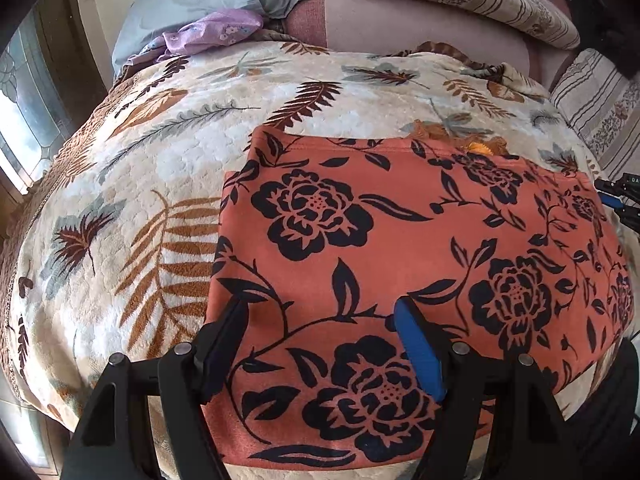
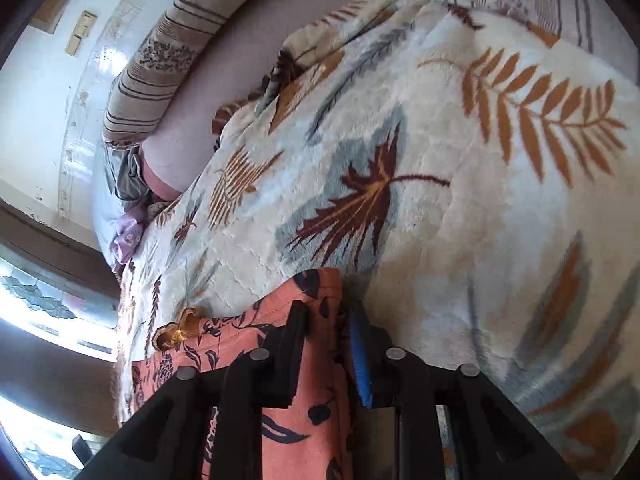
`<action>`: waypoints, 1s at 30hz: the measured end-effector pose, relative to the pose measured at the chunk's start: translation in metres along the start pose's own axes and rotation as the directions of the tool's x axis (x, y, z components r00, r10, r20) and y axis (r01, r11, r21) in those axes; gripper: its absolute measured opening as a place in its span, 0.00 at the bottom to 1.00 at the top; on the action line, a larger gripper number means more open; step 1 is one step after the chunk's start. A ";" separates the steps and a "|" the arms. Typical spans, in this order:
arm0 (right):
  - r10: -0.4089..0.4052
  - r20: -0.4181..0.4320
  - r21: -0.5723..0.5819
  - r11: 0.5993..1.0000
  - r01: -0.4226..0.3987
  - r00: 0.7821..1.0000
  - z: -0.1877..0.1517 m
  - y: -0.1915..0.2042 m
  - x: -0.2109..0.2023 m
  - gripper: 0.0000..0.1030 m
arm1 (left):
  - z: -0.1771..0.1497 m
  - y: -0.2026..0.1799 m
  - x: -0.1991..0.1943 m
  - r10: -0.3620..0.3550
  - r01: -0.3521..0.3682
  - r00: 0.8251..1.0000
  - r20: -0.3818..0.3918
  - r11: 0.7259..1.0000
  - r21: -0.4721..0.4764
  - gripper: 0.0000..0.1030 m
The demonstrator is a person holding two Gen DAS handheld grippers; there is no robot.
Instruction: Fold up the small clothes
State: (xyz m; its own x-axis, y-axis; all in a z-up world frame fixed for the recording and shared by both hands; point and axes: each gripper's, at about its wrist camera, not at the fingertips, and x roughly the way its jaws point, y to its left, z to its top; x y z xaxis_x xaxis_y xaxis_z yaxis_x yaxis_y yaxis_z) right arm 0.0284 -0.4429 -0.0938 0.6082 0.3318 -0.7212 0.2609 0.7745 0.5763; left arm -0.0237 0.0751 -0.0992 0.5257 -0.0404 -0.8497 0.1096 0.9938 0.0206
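The orange floral garment (image 1: 400,248) lies spread flat on the leaf-print blanket (image 1: 132,184), already squared into a rough rectangle. My left gripper (image 1: 320,344) hovers over its near edge with fingers wide apart, gripping nothing. My right gripper (image 2: 330,344) has its fingers drawn narrow on the garment's far corner, by the small yellow bow (image 2: 176,330). To fold well, I judge I should lower the left fingers onto the matching near corner, pinch only the fabric and not the blanket pile, then lift both corners level and carry them across so the edges meet squarely.
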 end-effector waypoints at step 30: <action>0.180 -0.146 -0.020 0.983 -0.185 0.973 -0.163 0.035 -0.050 0.74 | -0.024 0.096 -0.029 -0.225 0.220 0.974 0.015 0.934 -0.283 0.69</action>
State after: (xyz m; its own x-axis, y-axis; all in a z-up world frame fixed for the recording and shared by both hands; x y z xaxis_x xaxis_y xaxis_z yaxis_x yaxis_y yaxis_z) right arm -0.1148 -0.3444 -0.1003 0.5292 0.5409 -0.6537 0.1284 0.7105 0.6919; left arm -0.0485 0.1736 -0.0853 0.5004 -0.2643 -0.8245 -0.0207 0.9484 -0.3165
